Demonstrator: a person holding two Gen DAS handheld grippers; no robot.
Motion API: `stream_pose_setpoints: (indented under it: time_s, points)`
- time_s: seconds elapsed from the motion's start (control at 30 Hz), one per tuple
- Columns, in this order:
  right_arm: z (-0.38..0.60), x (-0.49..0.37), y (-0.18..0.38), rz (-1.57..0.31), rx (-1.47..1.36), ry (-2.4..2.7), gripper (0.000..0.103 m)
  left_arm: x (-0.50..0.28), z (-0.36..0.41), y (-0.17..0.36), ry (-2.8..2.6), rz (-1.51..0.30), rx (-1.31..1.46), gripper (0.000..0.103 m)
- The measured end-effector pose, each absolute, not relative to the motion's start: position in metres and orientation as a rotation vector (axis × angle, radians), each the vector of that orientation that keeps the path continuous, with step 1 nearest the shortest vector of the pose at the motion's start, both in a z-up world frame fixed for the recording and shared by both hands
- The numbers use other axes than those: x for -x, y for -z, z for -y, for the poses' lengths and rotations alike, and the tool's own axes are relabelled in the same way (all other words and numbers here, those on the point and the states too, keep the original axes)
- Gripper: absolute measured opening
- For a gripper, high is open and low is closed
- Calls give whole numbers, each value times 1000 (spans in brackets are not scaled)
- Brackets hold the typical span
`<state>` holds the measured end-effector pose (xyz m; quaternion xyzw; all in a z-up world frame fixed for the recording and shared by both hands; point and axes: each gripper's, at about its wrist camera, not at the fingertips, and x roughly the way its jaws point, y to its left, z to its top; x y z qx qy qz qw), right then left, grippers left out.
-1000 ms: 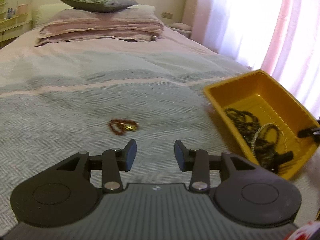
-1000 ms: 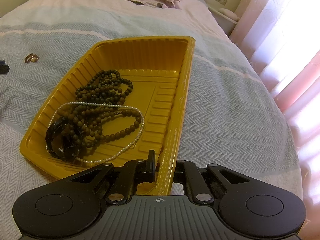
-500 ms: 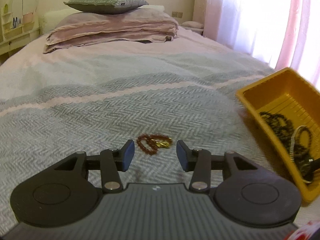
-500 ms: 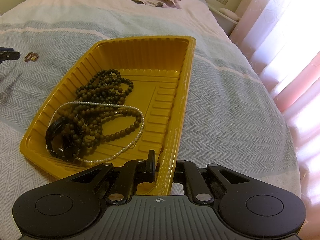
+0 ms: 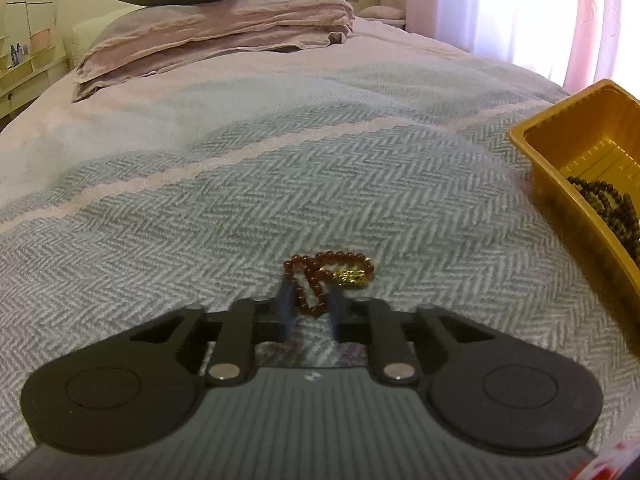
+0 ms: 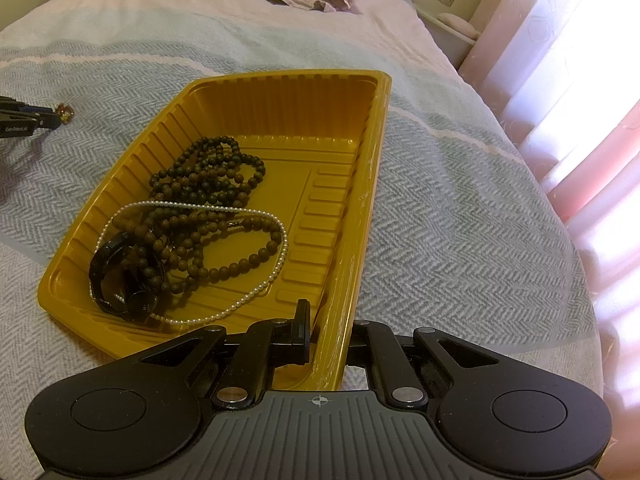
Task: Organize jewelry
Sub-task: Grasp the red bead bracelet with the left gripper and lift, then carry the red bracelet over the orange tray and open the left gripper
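- Yellow plastic tray (image 6: 362, 184): lay on the bed (image 6: 460, 220), ribbed walls, one long wall nearest the right tongs (image 6: 326, 334). Judged to be the collecting box for the task.
- Right tongs: clamped on the tray's near wall, one finger inside, the other outside. The grip looked meant to steady the light tray on the soft bedding.
- Tray contents, all bunched at the left end:
  - dark bead strand (image 6: 208, 176), coiled in several loops;
  - brown bead strand (image 6: 224, 248), draped over and beside it;
  - thin pearl string (image 6: 280, 256), one wide loop laid around the brown beads;
  - black bracelet (image 6: 124, 276), in the near left corner, touching the beads.
  - The right half of the floor was bare.
- Red bracelet (image 5: 320, 276) with a gold charm (image 5: 350, 278): lay on the bed, well apart from the tray, the only piece seen outside it.
- Left tongs (image 5: 310, 306): had just been closing, fingers blurred, with the near loop of the red bracelet between them. The tips stood near together; whether the pads already pressed the beads could not be told.
- Judged stage: picking up the last loose piece; carrying it to the tray not yet done.
- Pillows (image 5: 224, 28): stacked at the bed's head, not involved.
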<state>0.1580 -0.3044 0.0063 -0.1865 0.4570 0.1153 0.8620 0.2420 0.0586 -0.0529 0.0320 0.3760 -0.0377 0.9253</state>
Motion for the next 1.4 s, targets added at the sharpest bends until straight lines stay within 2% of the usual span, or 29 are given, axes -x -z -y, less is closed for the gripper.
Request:
stream_pose_setpoints:
  time_s: [0.1,0.8,1.4]
  points:
    - [304,-158,-6,-958,392,-241,8,-236,-63,49,88,-779,-37,4]
    - [303,-155,-8,-947,393,-241,8,-153,-60,-2,164,-726,56,4]
    - [303,-156,-7,-944,393,-242,8,-145,-37,-24,232,-690,46,4]
